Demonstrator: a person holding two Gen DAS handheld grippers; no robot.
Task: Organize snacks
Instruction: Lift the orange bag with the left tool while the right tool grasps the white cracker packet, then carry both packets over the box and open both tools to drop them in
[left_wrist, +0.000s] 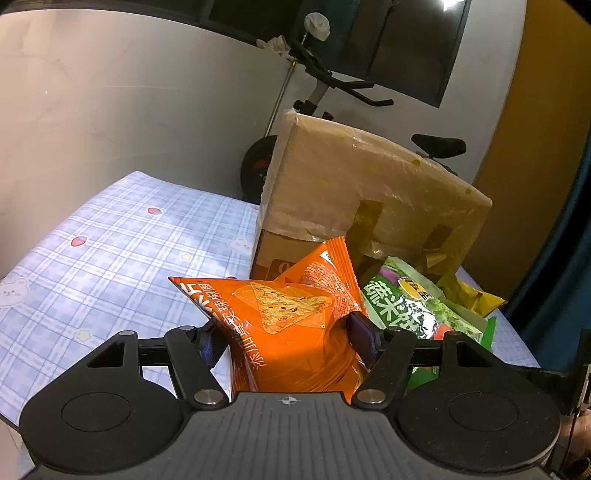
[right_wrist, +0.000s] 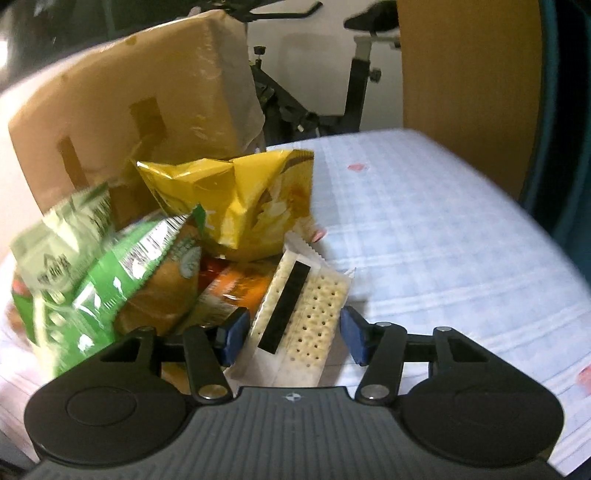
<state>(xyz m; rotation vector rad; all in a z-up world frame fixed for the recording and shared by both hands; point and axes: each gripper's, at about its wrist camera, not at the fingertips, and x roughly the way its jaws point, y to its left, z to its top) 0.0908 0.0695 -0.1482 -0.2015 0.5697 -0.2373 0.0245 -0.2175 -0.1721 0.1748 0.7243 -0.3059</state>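
Observation:
In the left wrist view my left gripper (left_wrist: 288, 338) is shut on an orange chip bag (left_wrist: 284, 325) and holds it above the table. A green snack bag (left_wrist: 410, 306) and a yellow bag (left_wrist: 469, 295) lie behind it, by a cardboard box (left_wrist: 369, 192). In the right wrist view my right gripper (right_wrist: 293, 332) is open around a clear cracker packet (right_wrist: 303, 314) with a black label; the pads do not touch it. Beside it lie a green bag (right_wrist: 92, 258), a yellow chip bag (right_wrist: 243, 206) and an orange pack (right_wrist: 236, 288).
The table carries a blue checked cloth (left_wrist: 110, 258) with strawberry prints, also in the right wrist view (right_wrist: 443, 240). The taped cardboard box (right_wrist: 129, 122) stands at the back. An exercise bike (left_wrist: 317, 96) stands behind the table by the wall.

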